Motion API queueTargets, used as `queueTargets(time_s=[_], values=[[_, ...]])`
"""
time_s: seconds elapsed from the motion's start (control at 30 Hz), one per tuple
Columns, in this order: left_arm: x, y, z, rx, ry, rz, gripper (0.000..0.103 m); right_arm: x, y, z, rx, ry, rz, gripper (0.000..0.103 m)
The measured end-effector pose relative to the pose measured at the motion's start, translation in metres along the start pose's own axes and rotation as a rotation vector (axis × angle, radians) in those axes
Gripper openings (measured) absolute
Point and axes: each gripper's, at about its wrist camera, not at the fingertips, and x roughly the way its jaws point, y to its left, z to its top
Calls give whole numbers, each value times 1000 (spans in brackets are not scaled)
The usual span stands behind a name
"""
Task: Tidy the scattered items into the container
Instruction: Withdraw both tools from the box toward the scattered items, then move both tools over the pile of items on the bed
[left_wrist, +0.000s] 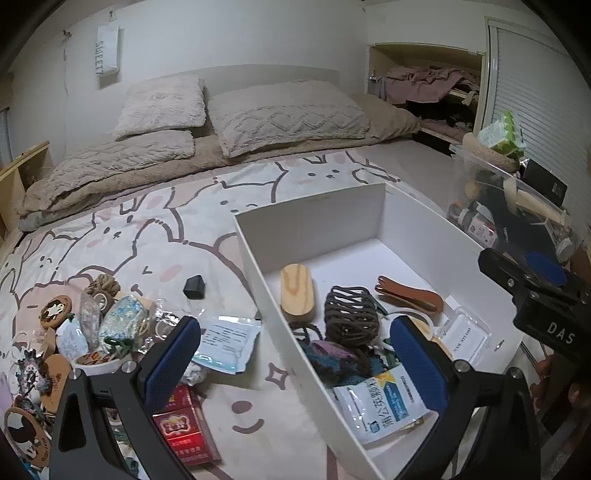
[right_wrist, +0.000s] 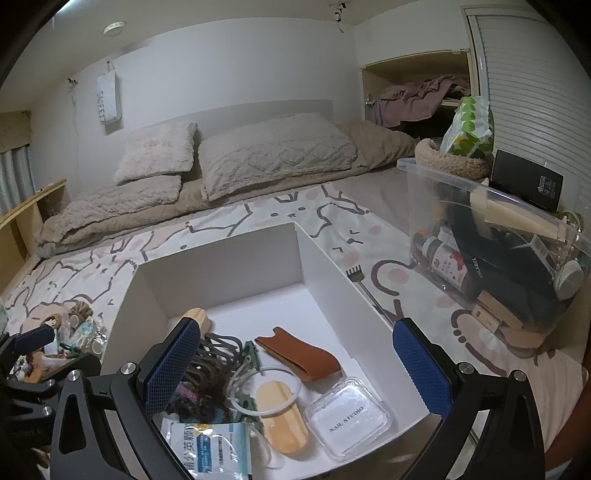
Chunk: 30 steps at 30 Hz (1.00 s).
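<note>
The bed (left_wrist: 155, 229), under a cartoon-print sheet, carries a white open box (right_wrist: 321, 258) that holds a brown leather piece (right_wrist: 299, 354), a dark woven pouch (left_wrist: 351, 317), a wooden block (left_wrist: 295, 291), a clear "NAIL STUDIO" case (right_wrist: 347, 417) and a medicine sachet (left_wrist: 384, 406). At 9 o'clock of the box lies the scattered pile (left_wrist: 92, 325), with a red packet (left_wrist: 184, 432) and a small black block (left_wrist: 194, 287) nearby. The left claw (left_wrist: 295, 369) straddles the box's near wall and the right claw (right_wrist: 295, 373) hangs over its contents, both spread apart and empty.
</note>
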Motion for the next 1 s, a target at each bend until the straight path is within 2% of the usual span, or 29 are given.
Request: queueTargets(time_s=[0.2, 0.5, 1.0], values=[[-7, 21, -2, -16, -13, 35, 103, -3, 12, 1, 1, -19, 24, 103], [-17, 63, -9, -54, -35, 92, 103, 0, 44, -3, -62, -11, 53, 103], [-39, 141, -32, -155, -43, 186, 103, -2, 104, -15, -156, -24, 160, 103]])
